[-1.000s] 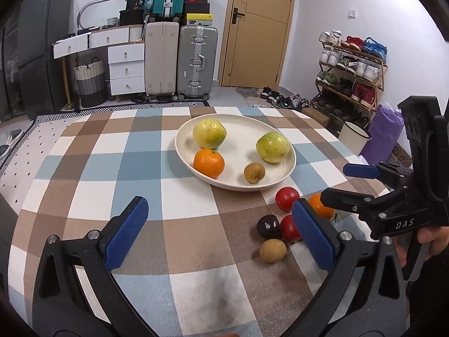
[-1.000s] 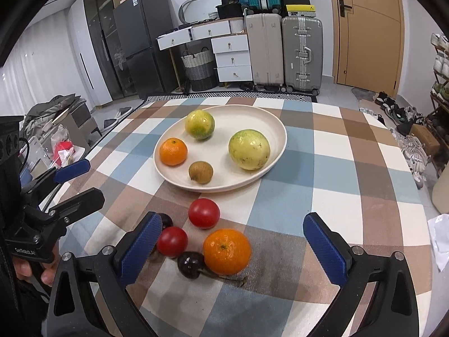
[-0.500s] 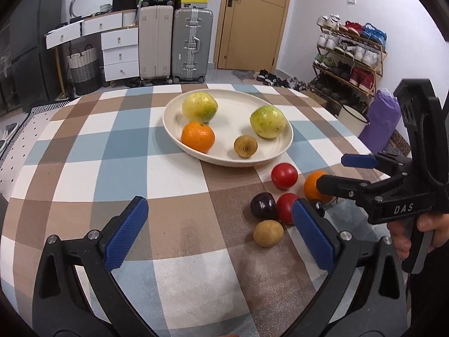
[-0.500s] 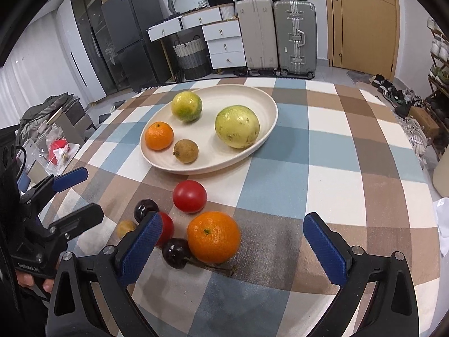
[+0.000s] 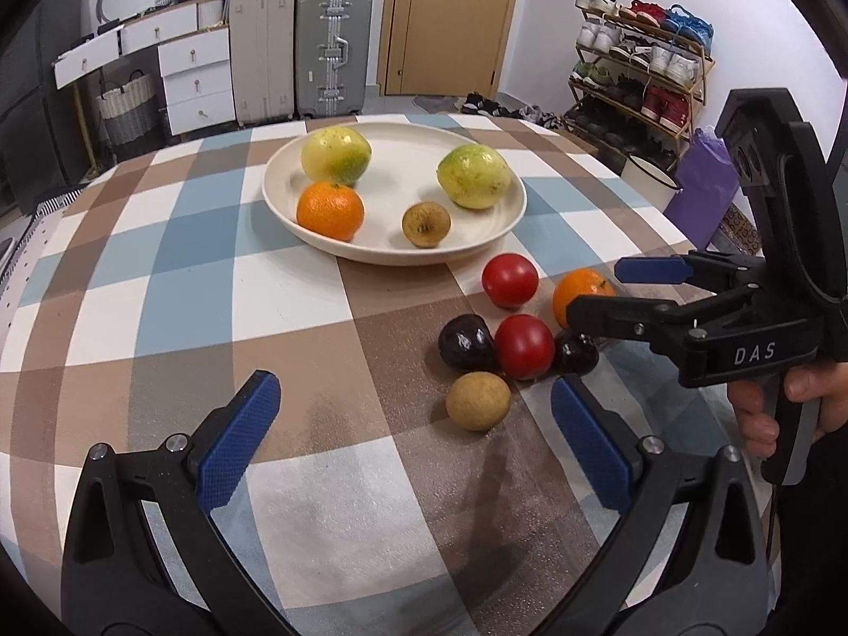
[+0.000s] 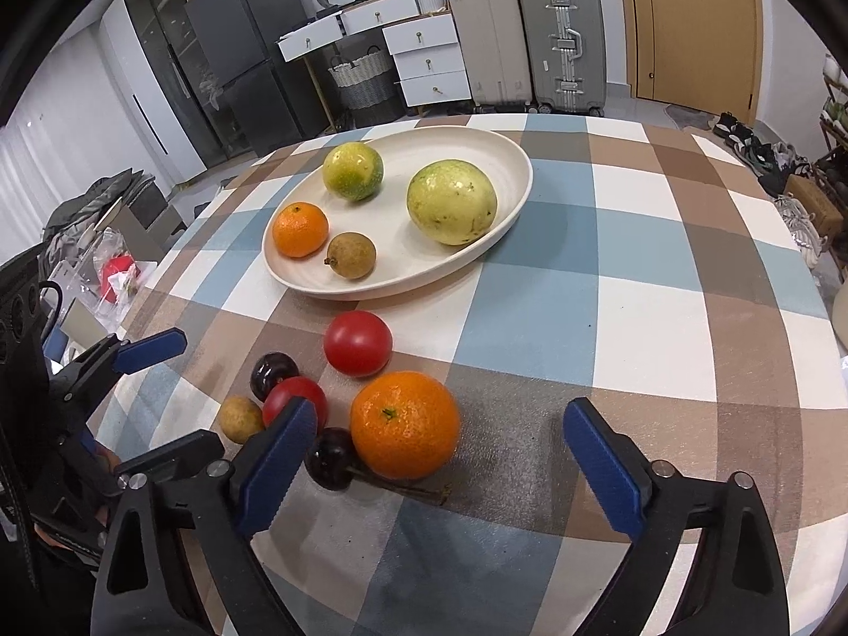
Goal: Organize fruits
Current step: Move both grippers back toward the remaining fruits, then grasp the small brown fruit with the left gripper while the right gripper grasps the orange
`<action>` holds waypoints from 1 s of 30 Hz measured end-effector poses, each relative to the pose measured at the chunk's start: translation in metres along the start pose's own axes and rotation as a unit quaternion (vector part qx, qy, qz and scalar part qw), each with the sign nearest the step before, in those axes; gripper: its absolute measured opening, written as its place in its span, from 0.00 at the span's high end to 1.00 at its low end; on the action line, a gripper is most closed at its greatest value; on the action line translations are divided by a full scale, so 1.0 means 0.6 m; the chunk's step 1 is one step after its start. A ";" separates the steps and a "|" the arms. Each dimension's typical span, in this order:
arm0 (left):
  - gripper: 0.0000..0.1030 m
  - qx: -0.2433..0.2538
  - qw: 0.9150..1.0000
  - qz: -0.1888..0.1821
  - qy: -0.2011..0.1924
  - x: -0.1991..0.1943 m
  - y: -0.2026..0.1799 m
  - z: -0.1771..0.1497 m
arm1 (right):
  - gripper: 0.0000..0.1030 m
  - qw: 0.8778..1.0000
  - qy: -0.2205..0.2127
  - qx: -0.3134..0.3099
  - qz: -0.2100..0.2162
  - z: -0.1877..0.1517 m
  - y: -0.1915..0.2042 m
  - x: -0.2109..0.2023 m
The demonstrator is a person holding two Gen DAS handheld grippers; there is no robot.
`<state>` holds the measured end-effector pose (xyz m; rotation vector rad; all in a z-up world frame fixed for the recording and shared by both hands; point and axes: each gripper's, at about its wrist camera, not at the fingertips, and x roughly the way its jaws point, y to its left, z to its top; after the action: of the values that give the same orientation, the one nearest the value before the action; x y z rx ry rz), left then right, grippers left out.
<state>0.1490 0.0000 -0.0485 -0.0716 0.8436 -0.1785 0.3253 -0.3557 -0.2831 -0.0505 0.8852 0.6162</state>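
— Where are the tongs?
— Both the left tongs [image 5: 413, 440] and right tongs [image 6: 440, 466] gape wide and empty above the checked surface [image 5: 175, 286].
— And the fruit?
— Loose orange [image 6: 405, 425] nearest; farther off, white plate [image 6: 509, 159] holding four.

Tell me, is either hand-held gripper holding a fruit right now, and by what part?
Nothing is held. The left hand-held gripper and right hand-held gripper are both open and empty; the loose orange lies on the tablecloth, ungripped.
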 end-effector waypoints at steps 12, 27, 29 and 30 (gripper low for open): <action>0.21 0.023 0.999 -0.028 0.031 0.017 -0.016 -0.007 | 0.25 1.000 0.003 -0.009 0.021 -0.002 0.009 0.004; 0.70 0.031 0.997 -0.065 0.036 0.017 -0.022 -0.010 | 0.47 0.999 -0.005 0.004 0.037 -0.002 0.003 -0.001; 0.76 0.030 0.997 -0.068 0.036 0.016 -0.023 -0.011 | 0.47 0.999 -0.006 0.003 0.036 -0.002 0.003 -0.002; 0.76 0.030 0.997 -0.069 0.035 0.016 -0.022 -0.011 | 0.49 0.999 -0.005 0.002 0.037 -0.003 0.003 -0.002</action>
<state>0.1486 -0.0147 -0.0579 -0.0689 0.9025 -0.3380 0.3226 -0.3552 -0.2826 -0.0105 0.8813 0.6824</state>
